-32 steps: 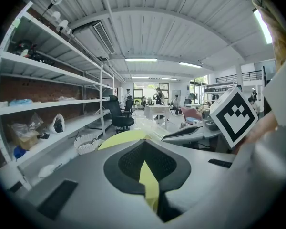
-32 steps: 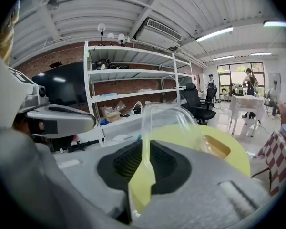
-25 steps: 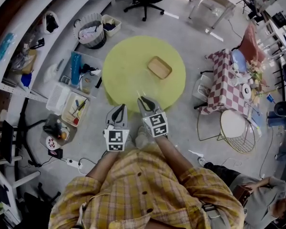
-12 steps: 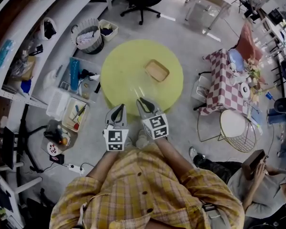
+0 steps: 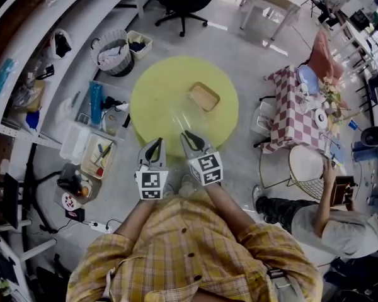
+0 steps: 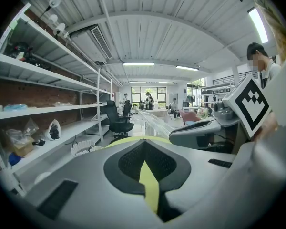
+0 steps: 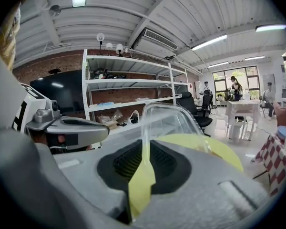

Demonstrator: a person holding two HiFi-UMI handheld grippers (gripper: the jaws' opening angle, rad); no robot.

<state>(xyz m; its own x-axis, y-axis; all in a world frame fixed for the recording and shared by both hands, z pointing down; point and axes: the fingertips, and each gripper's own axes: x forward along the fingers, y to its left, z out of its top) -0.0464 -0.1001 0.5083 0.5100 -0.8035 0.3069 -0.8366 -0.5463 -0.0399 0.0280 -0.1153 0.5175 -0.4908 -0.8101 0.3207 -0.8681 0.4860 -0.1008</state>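
R tongs (image 7: pixel 144 152) grasping clear lid (image 7: pixel 168 120), L tongs (image 6: pixel 144 168) clenched empty, round yellow table (image 5: pixel 170 83), workshop shelves (image 6: pixel 43 109)

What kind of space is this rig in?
Probably a shared workshop or lab: long metal shelves along a brick wall, an office chair, people at a table by the far windows.

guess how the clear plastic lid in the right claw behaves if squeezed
Probably very light: the clear plastic lid is held by one rim in the right claw. Thin see-through walls likely flex and may crack. Glossy, so it could slip.
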